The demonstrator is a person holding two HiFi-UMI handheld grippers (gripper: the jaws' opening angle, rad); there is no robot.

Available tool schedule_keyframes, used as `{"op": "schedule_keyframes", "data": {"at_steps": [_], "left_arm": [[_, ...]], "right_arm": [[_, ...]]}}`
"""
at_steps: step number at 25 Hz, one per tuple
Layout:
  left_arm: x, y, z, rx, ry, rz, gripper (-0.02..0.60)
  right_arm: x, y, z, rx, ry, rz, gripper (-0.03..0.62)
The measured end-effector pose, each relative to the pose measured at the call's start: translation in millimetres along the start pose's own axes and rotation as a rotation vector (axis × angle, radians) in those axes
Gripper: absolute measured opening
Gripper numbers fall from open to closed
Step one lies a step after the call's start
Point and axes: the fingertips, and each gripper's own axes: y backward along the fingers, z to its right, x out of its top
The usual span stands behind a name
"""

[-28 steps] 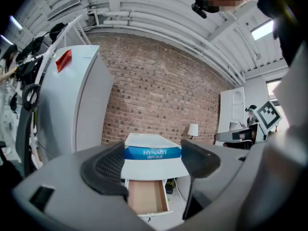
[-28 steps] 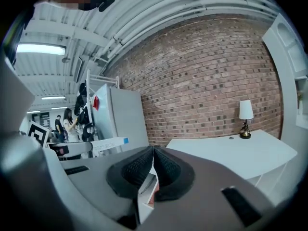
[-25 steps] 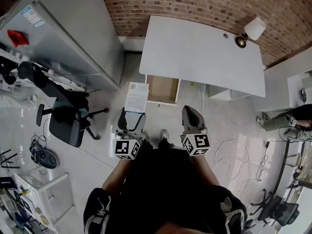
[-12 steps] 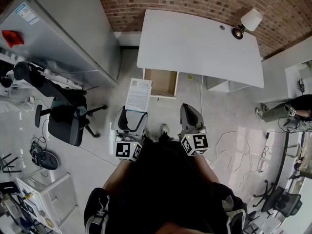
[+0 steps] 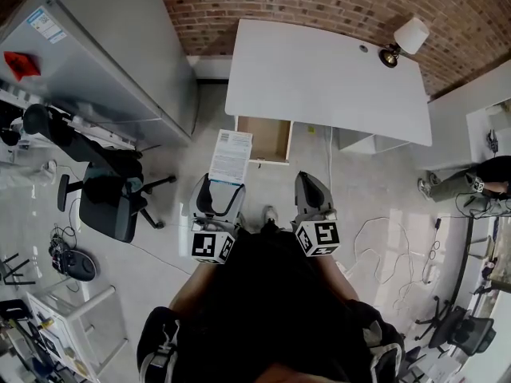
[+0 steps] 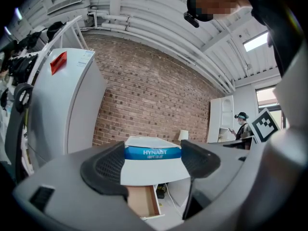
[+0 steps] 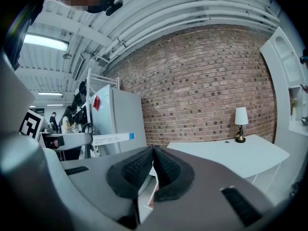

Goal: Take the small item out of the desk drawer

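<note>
The small item is a flat white box [image 5: 230,156] with a blue band, and my left gripper [image 5: 218,188] is shut on it, holding it out over the floor. In the left gripper view the box [image 6: 153,153] spans the gap between the pads of the left gripper [image 6: 150,170]. Just beyond it, the wooden drawer [image 5: 266,138] stands pulled out from under the white desk [image 5: 327,78], and its inside looks bare. My right gripper [image 5: 311,190] hangs level with the left, jaws pressed together on nothing [image 7: 152,170].
A table lamp [image 5: 403,38] stands on the desk's far right corner against the brick wall. A tall grey cabinet [image 5: 104,54] and a black office chair [image 5: 108,194] are to the left. Cables [image 5: 383,246] lie on the floor to the right, and a person [image 5: 479,186] is at the far right.
The left gripper has kept its hold on the box and edged slightly forward toward the drawer's left corner. The right gripper has stayed shut and hardly moved.
</note>
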Motion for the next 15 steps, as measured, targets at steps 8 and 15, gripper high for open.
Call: {"op": "schedule_keyframes", "data": {"at_steps": [8, 15], "left_arm": [[-2.0, -3.3, 1.6, -0.005, 0.012, -0.003, 0.371], [-3.1, -2.4, 0.6, 0.0, 0.013, -0.005, 0.371]], "right_arm": [[-2.7, -0.6, -1.1, 0.001, -0.005, -0.01, 0.026], [-2.2, -0.6, -0.8, 0.0, -0.002, -0.009, 0.026]]}}
